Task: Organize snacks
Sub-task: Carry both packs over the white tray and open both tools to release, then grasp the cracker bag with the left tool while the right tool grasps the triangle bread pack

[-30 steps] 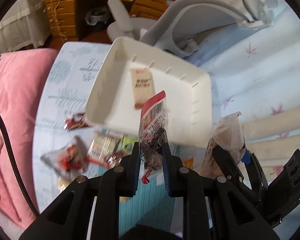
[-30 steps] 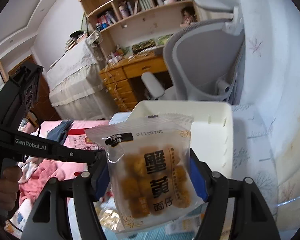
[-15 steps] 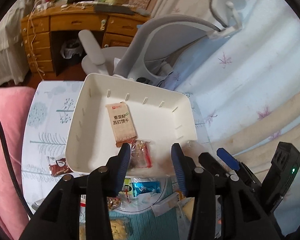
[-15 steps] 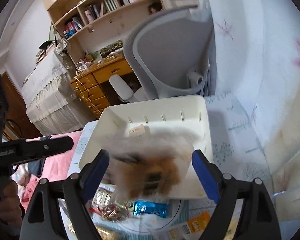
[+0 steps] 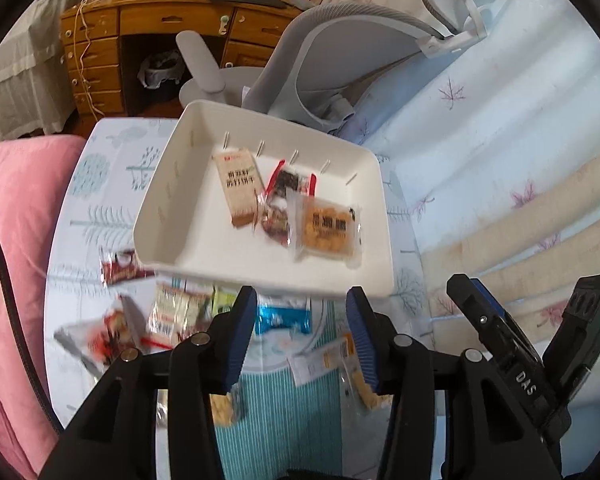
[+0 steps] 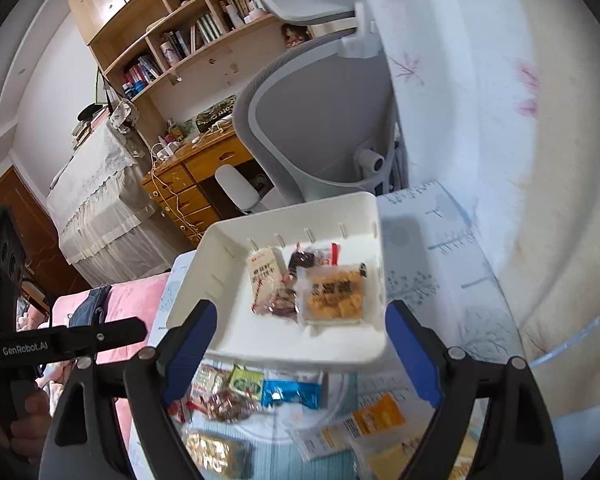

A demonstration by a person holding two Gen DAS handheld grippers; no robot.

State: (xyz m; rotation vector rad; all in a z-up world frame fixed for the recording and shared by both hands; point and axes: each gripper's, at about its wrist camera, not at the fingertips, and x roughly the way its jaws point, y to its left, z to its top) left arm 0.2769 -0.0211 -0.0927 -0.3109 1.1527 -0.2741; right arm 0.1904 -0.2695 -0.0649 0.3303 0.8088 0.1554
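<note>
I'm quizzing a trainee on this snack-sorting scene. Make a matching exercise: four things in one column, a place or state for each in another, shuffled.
Things:
1. orange snack pack
2. blue wrapper
3. left gripper
4. tan cracker packet

Places or states:
A. open, holding nothing
B. in the white bin, right side
C. on the cloth, outside the bin
D. in the bin, left of the other packs

Pairs: 1-B, 2-C, 3-A, 4-D

A tray [image 5: 168, 216] sits on the table [image 5: 100, 216] with three packets in it: a cracker packet [image 5: 239, 184] to the left, a dark-filled packet [image 5: 282, 204] in the middle, a biscuit bag [image 5: 326, 229] to the right. Loose snacks [image 5: 172, 316] lie on the table nearer than the tray. A chair [image 5: 340, 64] stands beyond it, a desk [image 5: 140, 28] farther off.
</note>
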